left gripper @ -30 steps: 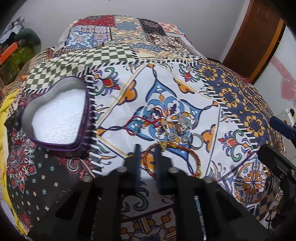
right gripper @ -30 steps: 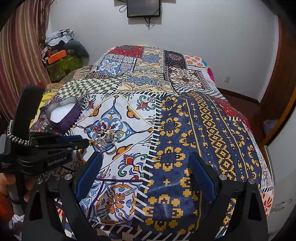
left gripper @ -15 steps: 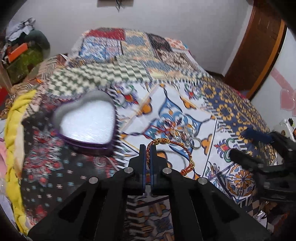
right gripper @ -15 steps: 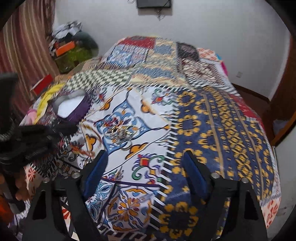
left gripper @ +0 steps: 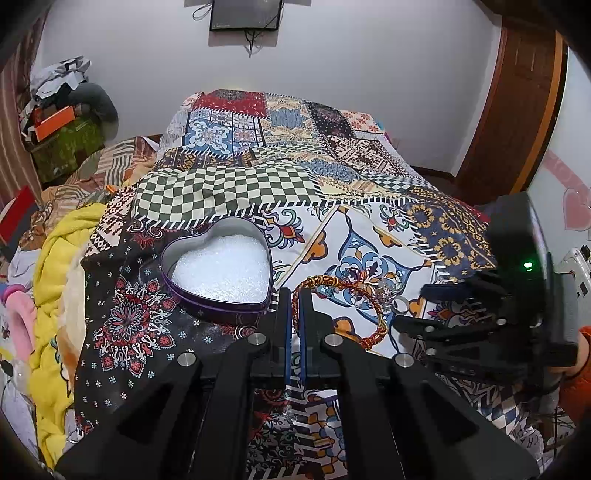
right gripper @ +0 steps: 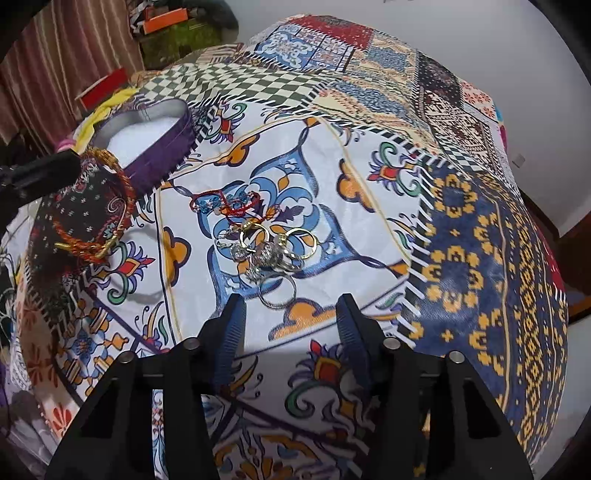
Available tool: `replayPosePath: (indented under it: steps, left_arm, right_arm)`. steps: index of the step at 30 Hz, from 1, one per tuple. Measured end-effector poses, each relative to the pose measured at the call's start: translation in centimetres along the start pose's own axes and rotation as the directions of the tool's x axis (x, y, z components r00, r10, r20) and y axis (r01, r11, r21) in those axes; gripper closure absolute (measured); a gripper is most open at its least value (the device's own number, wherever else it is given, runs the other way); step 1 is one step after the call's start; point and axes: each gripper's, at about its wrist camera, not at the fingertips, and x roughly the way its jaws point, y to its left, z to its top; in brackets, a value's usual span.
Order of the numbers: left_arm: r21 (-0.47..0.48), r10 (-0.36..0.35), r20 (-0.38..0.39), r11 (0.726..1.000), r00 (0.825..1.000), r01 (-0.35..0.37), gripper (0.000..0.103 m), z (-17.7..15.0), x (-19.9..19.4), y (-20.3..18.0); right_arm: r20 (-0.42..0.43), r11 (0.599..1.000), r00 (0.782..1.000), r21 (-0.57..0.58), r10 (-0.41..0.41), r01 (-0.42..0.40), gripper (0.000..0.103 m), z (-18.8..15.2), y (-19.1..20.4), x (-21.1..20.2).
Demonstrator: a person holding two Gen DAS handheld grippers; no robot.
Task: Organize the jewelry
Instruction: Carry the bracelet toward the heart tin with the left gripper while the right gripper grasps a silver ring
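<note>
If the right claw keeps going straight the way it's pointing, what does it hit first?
Most likely the silver ring at the near edge of the jewelry pile, just ahead of the open right claw; depth is uncertain.

- Home bedroom: bed under a multicoloured patchwork-print bedspread
- Brown wooden door, small dark wall-mounted screen on the white wall
- Clutter pile of boxes and bags in the corner, striped brown curtain

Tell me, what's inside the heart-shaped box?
The heart-shaped box holds only white, sparkly padding. No jewelry shows inside. Anything under the padding is hidden.
</note>
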Motion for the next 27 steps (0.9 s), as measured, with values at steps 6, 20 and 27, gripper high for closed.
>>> replayPosePath:
  steps: [6,20,27]
  left_arm:
    - [-0.003,0.011,0.016,1.0,1.0,-0.011,0.101,0.0,-0.5,0.1]
    - [-0.023,0.037,0.084,0.999,0.996,-0.036,0.101,1.1,-3.3,0.9]
    - [-0.032,0.061,0.12,0.998,0.991,-0.057,0.101,1.9,-4.6,1.4]
  right_arm:
    - [0.01,1.0,1.0,-0.009,0.02,-0.02,0.085,-0.1,0.2,-0.1]
    - [0.112,1.0,0.994,0.011,0.013,-0.014,0.085,0.6,0.4,-4.0]
    - [0.209,0.999,0.978,0.017,0.03,-0.035,0.085,2.2,1.5,-6.7]
